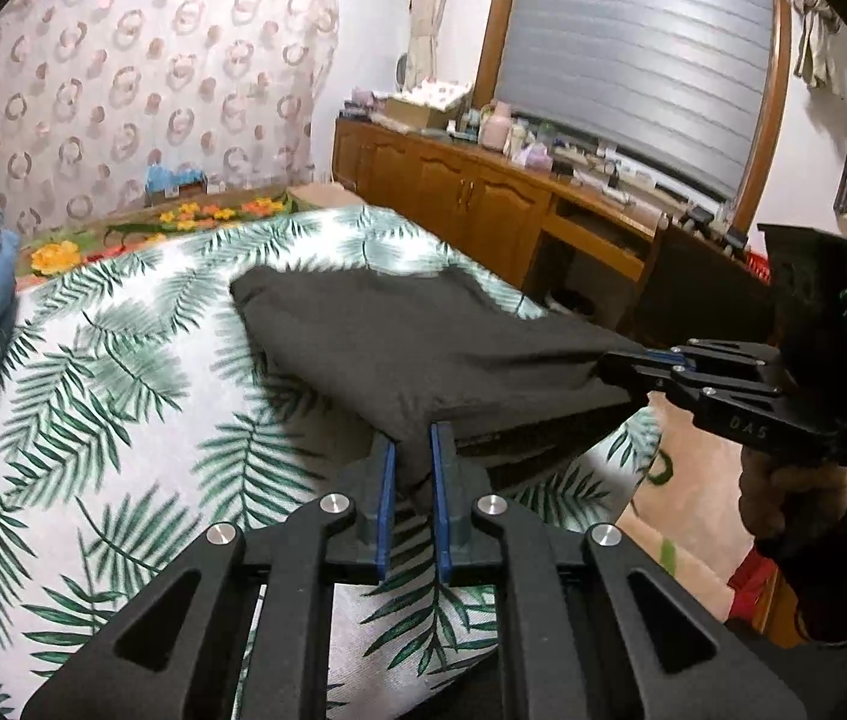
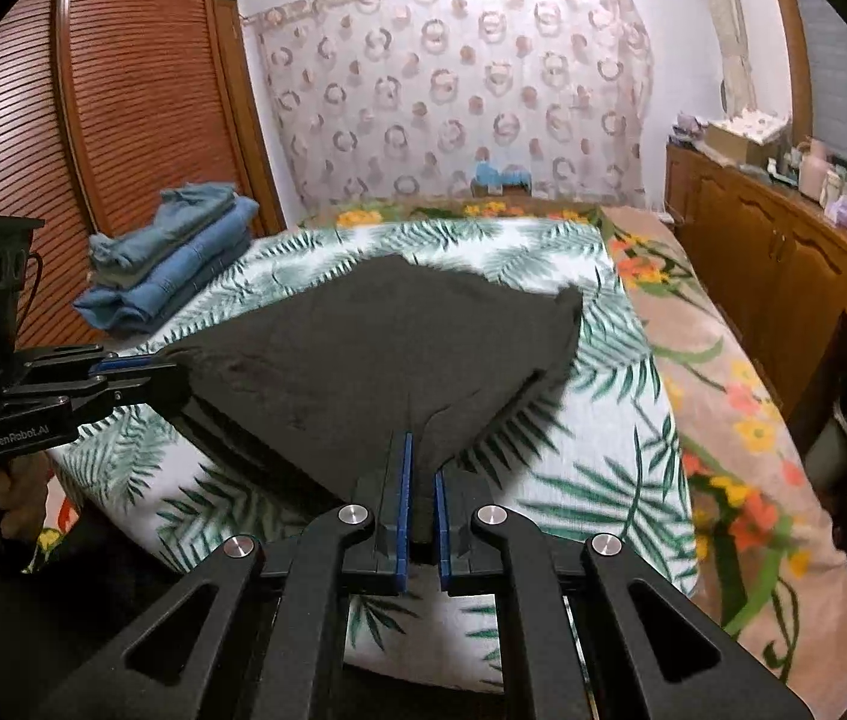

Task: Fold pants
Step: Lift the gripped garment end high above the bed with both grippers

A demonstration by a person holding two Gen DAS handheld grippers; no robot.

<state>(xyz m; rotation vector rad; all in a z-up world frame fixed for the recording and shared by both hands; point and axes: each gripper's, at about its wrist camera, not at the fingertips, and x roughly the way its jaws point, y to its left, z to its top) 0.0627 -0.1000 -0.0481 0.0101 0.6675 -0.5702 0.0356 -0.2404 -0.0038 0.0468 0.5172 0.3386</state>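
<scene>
The pants (image 2: 387, 348) are lying on the leaf-print sheet (image 2: 603, 432), near its front edge. The left gripper (image 1: 411, 450) is clamping the pants' near left corner, and the right gripper (image 2: 420, 468) is clamping the near right corner, lifting that edge off the sheet. A stack of folded jeans (image 2: 171, 252) is sitting left of the pants, well apart. A wooden cabinet (image 2: 783, 276) is standing right of the pants, beyond the bed. A patterned curtain (image 2: 453, 84) is hanging behind them.

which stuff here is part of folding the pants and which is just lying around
Part of the job:
- dark grey fabric pants, near edge lifted off the bed
- left gripper, shut on one corner
- right gripper, shut on the other corner
- white leaf-print bedspread beneath

Just lying about:
- stack of folded blue denim clothes
- cluttered brown wooden sideboard
</scene>
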